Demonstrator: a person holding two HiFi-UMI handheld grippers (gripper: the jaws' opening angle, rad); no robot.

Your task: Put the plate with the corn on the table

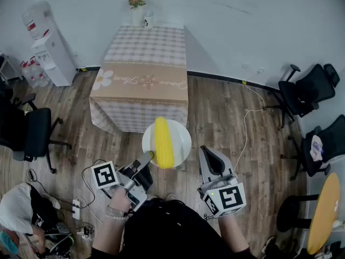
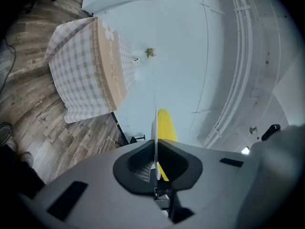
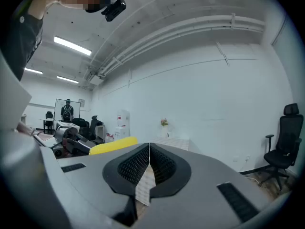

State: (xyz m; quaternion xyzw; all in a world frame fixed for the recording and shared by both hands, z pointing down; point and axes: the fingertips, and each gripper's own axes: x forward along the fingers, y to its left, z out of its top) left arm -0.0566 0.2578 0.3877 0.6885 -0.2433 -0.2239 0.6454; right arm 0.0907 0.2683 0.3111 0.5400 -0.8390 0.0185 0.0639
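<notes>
A white plate (image 1: 180,136) with a yellow corn cob (image 1: 163,142) on it hangs in the air above the wooden floor, just short of the table. My left gripper (image 1: 148,156) is shut on the plate's left rim; in the left gripper view the plate (image 2: 155,123) shows edge-on between the pads, with the corn (image 2: 166,123) behind it. To the right of the plate, my right gripper (image 1: 207,155) is shut and holds nothing. The table (image 1: 143,63) with a checked cloth stands ahead by the wall.
A flower vase (image 1: 136,7) and a cup stand at the table's far edge. A water dispenser (image 1: 51,53) is at the left wall. Office chairs (image 1: 304,93) stand right, another chair (image 1: 32,131) left. A cable (image 1: 245,128) crosses the floor. A yellow round table (image 1: 326,212) is at lower right.
</notes>
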